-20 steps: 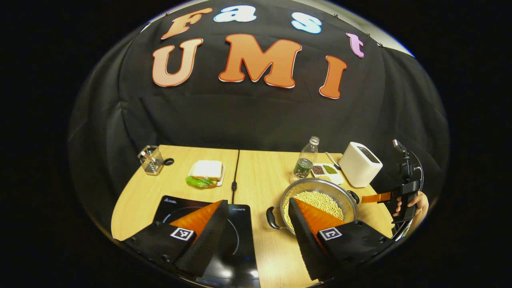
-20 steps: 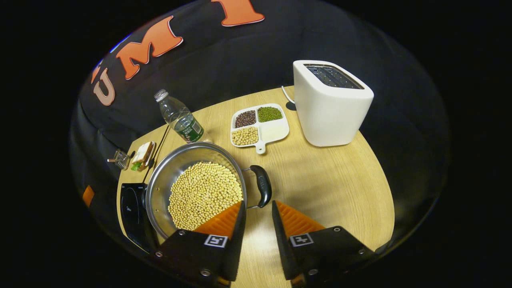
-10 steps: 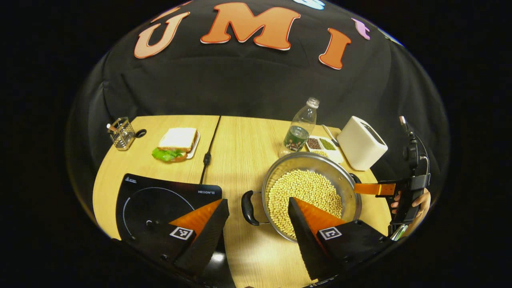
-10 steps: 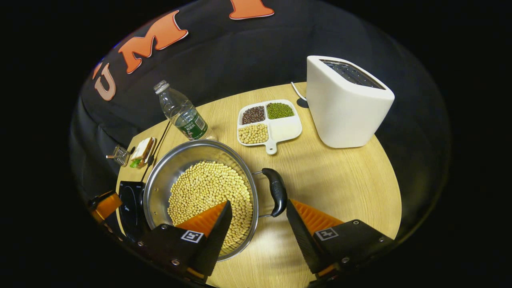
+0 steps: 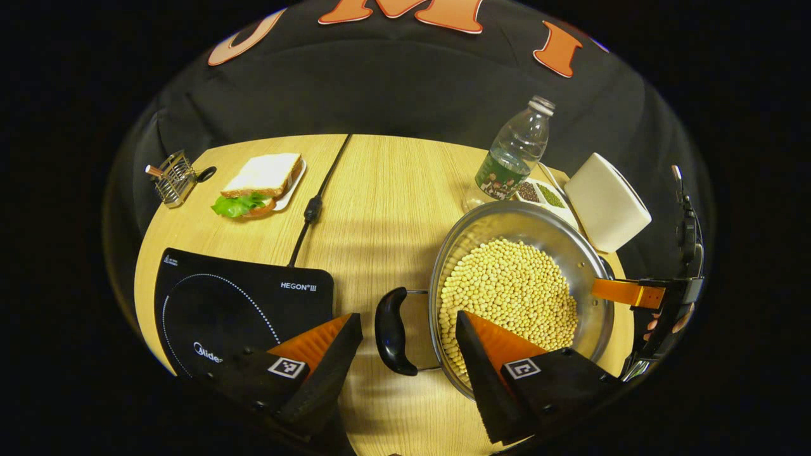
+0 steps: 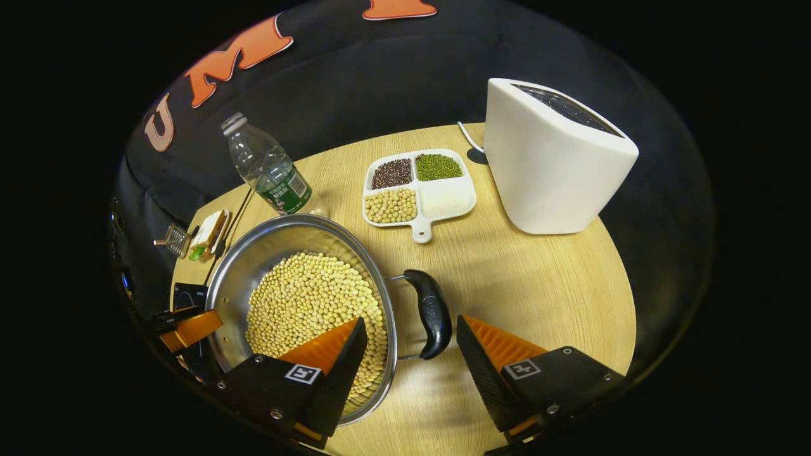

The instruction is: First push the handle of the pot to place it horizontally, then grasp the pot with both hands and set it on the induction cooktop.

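Pot (image 5: 516, 297) with yellow beans stands on the desk (image 5: 380, 202), just beside the right edge of the induction cooktop (image 5: 234, 304), which lies at the near left part of the desk. Each of its two black handles sits in the open gap of one tool: the left tool (image 5: 405, 345) has its fingers wide apart around the left handle (image 5: 391, 330), and in the right gripper view the right tool (image 6: 408, 348) is also wide apart, with the right handle (image 6: 431, 312) between its fingers and one finger above the beans. I judge that the handles already lie flat and that the step in hand is the two-sided grasp. To do it well, each tool should go a little more forward so the thick middle of the handle is between the pads, then both should close at about the same time. The lift should be level and slow, because the pot is open and quite full, and a tilt may spill the beans. The way to the cooktop is short and goes to the left; the sandwich (image 5: 256, 183) and the bottle (image 5: 513, 158) near the far edge are well apart from it.
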